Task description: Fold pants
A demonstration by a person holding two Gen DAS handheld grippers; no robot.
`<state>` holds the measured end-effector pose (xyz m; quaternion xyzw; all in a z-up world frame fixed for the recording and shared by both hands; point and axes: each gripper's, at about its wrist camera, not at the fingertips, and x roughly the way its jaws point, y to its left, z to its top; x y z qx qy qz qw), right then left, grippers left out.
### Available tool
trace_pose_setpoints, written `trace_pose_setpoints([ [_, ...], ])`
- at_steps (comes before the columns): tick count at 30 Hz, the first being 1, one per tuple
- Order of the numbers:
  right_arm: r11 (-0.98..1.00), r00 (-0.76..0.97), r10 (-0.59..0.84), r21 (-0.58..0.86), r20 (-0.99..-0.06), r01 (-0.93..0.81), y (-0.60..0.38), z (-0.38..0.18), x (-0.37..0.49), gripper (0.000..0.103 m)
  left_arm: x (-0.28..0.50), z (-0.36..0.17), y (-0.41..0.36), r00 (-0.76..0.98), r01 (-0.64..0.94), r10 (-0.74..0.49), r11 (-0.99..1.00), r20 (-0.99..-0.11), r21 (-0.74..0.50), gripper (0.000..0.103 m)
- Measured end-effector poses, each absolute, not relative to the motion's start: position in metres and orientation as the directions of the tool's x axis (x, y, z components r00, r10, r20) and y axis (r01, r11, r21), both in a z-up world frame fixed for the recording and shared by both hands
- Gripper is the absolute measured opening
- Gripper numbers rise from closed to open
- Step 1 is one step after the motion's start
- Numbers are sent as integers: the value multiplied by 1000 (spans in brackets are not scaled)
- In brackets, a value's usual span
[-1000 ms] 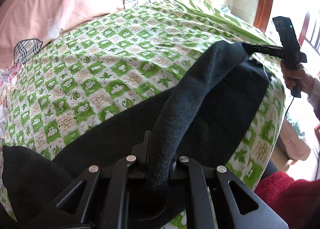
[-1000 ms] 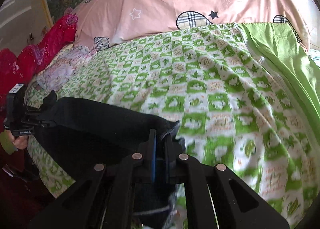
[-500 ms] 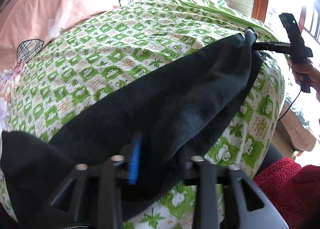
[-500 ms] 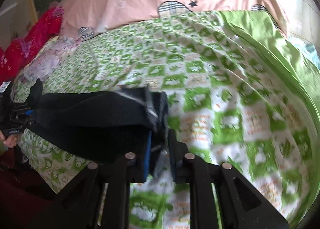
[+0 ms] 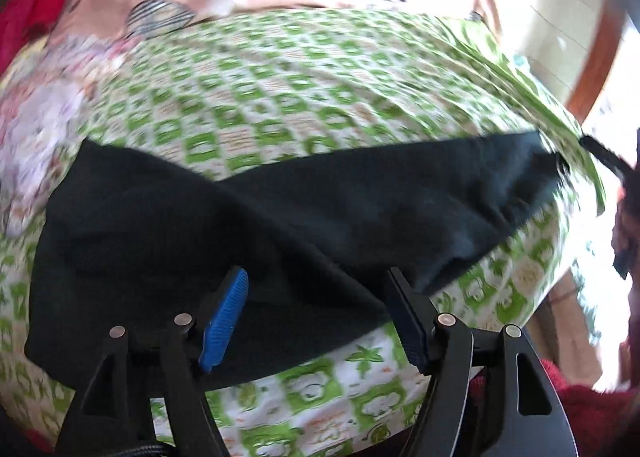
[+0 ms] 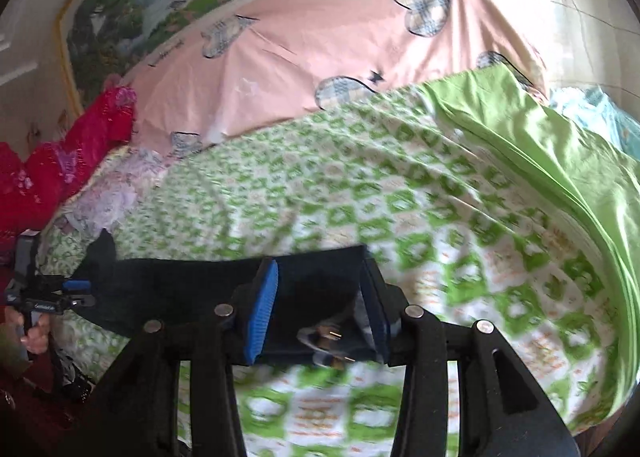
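Observation:
The black pants [image 5: 304, 213] lie flat in a long band across the green-and-white patterned bed sheet [image 5: 304, 105]. My left gripper [image 5: 316, 281] is open, its blue pads apart over the near edge of the pants, holding nothing. In the right wrist view the pants [image 6: 192, 289] stretch to the left. My right gripper [image 6: 320, 269] is open over the pants' end, where a grey label and small metal part [image 6: 332, 333] show. The left gripper [image 6: 76, 289] appears at the far left of that view.
A pink quilt with plaid hearts [image 6: 320, 41] lies at the head of the bed. Red bedding [image 6: 60, 161] is piled at the left. A plain green sheet border [image 6: 560, 161] runs along the right. A wooden frame [image 5: 592, 57] stands beyond the bed.
Both grippers have opened and let go of the pants. The pants, held up before, now lie flat on the sheet. Both grippers have drawn back a little.

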<state>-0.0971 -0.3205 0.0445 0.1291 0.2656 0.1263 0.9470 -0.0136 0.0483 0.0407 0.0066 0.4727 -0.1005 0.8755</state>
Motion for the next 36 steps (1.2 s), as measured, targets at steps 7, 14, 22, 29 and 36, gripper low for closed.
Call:
trace_pose_setpoints([
  [7, 821, 670, 569, 365, -476, -439, -210, 37, -69, 44, 22, 50, 84, 487, 1, -79, 996, -870, -89, 75],
  [14, 683, 477, 709, 335, -519, -649, -90, 23, -55, 44, 76, 54, 109, 370, -132, 55, 991, -928, 6, 75],
  [22, 586, 349, 747, 312, -565, -748, -9, 16, -38, 47, 125, 35, 131, 230, -247, 20, 968, -973, -38, 75],
  [29, 578, 281, 733, 348, -620, -738, 20, -6, -23, 47, 144, 15, 128, 178, -250, 67, 968, -982, 21, 73],
  [36, 602, 296, 711, 334, -638, -726, 22, -12, -20, 8, 124, 15, 141, 261, -254, -5, 964, -965, -74, 13],
])
